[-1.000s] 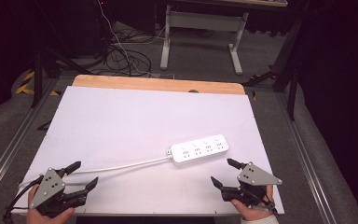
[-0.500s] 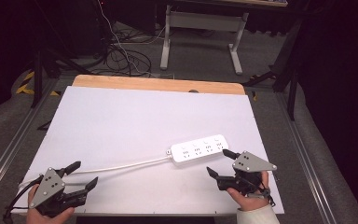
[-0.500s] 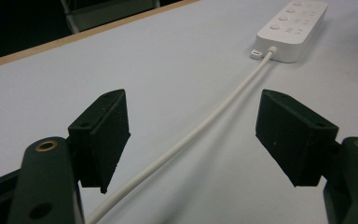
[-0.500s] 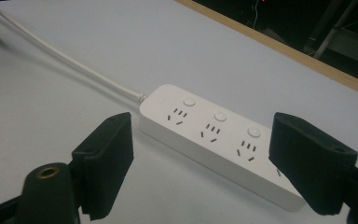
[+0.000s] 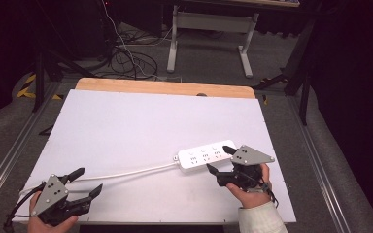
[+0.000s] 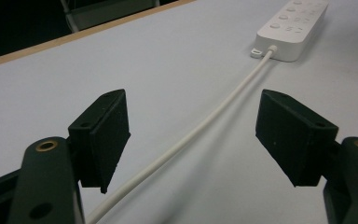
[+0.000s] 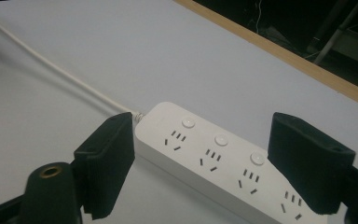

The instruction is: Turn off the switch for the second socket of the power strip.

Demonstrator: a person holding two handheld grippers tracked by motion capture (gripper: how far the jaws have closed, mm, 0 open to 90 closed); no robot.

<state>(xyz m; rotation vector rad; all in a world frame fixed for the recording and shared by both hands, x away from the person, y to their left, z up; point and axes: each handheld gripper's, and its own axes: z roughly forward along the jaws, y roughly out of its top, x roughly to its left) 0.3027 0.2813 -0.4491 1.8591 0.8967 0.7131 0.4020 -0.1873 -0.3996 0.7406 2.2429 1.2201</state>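
We hold the right gripper [image 5: 219, 160] low over the white table [image 5: 126, 126], its jaws spread wide and empty. The power strip [image 5: 205, 156] lies flat just ahead of it — in the right gripper view the strip [image 7: 223, 163] runs across between the two black pads, with the left pad [image 7: 107, 163] near the end where the cord [image 7: 65, 74] goes in and the right pad [image 7: 307, 163] over its far sockets. We cannot tell whether either pad touches the casing.

The left gripper [image 5: 82, 182] sits well apart from the strip, near our edge of the table, jaws likewise spread and holding nothing. The white cord [image 6: 205, 126] passes between its pads along the tabletop — from there it runs away to the strip [image 6: 291, 28] far ahead of the jaws.
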